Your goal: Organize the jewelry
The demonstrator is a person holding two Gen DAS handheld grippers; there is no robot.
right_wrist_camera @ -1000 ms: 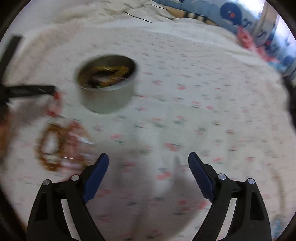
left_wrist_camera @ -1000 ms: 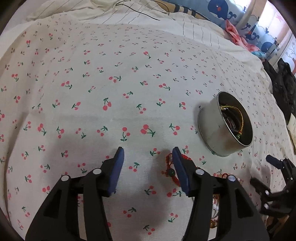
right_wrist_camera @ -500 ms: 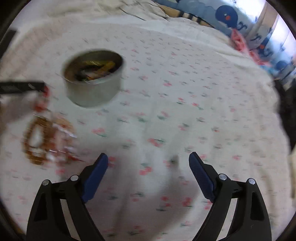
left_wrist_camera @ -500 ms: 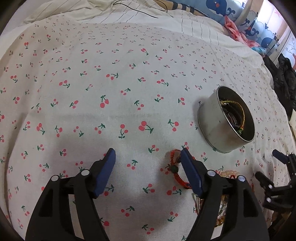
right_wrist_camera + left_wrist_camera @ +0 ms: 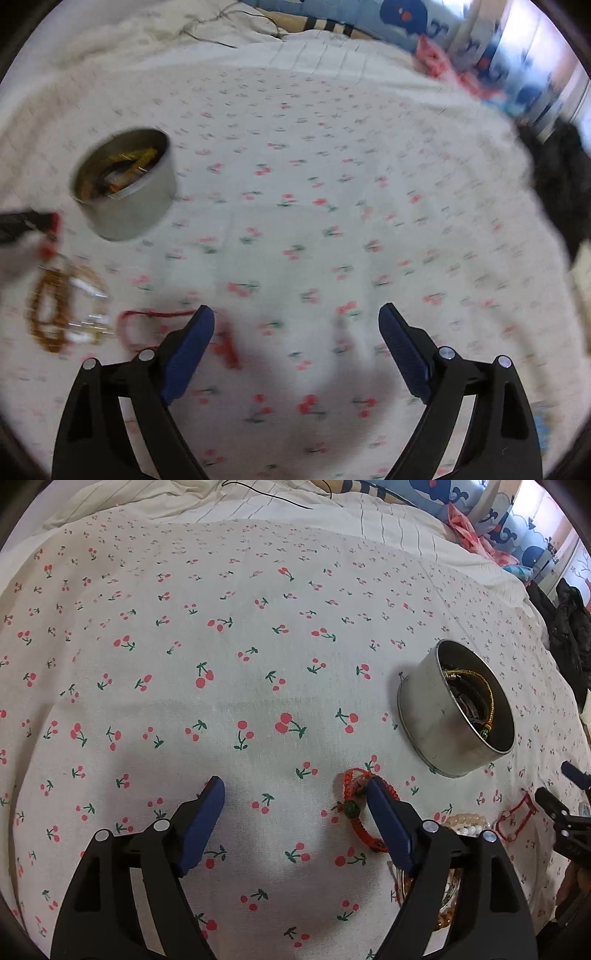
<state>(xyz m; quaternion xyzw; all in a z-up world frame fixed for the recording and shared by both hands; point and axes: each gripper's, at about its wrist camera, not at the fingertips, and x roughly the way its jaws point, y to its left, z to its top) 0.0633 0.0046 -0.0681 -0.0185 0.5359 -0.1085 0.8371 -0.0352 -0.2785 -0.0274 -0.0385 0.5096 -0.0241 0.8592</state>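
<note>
Two tools hang over the cherry-print bedsheet [image 5: 258,646]: the left tool [image 5: 295,794] is opening with nothing gripped, its right finger just over a red braided bracelet [image 5: 352,805], and the right tool [image 5: 295,321] gapes empty. Near the bracelet lie bead bracelets [image 5: 461,819] and a red cord [image 5: 517,816]. Beyond it stands a round tin [image 5: 432,709] holding jewelry.

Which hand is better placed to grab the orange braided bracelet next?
Left. Its opening tongs have one finger right at the orange braided bracelet; the right tongs sit over bare cloth beside a thin red cord.
</note>
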